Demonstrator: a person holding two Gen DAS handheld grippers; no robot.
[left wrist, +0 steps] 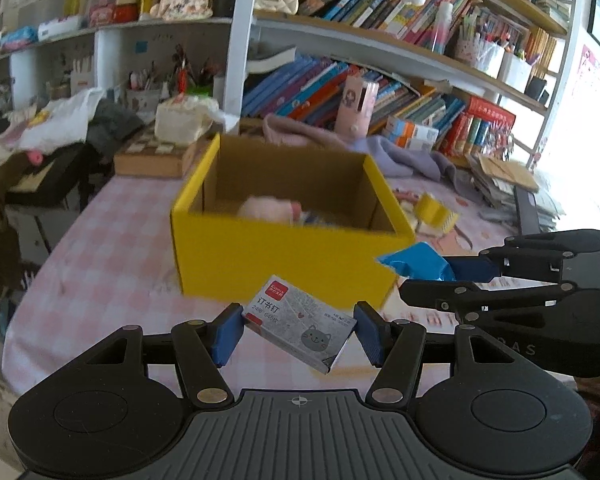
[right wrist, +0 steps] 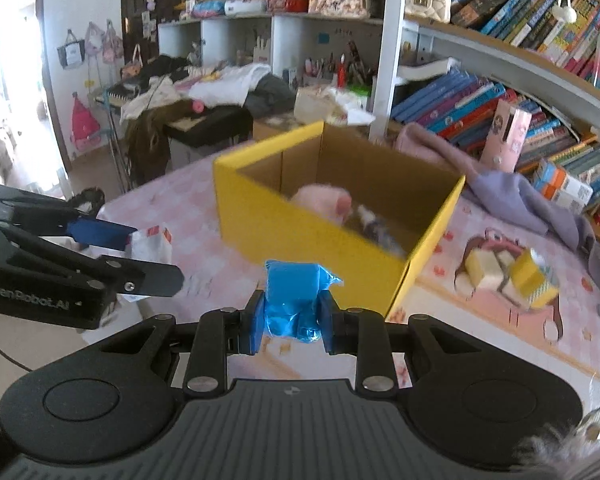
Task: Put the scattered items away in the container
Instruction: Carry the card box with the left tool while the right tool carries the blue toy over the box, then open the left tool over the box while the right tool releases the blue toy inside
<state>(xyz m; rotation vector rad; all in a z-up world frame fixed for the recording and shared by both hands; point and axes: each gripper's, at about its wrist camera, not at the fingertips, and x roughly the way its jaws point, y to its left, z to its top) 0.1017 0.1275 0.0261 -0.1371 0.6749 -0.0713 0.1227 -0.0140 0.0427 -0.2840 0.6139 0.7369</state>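
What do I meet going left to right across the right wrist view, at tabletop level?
Left gripper holding a white staple box → blue plastic-wrapped packet clamped in the right gripper → yellow cardboard box → yellow and white tape rolls → lilac cloth.

A lilac cloth (right wrist: 512, 192) is lying on the pink checked tablecloth (left wrist: 112, 240); behind the cloth, a pink carton (right wrist: 506, 136) is standing upright, leaning against rows of books (right wrist: 460, 100).
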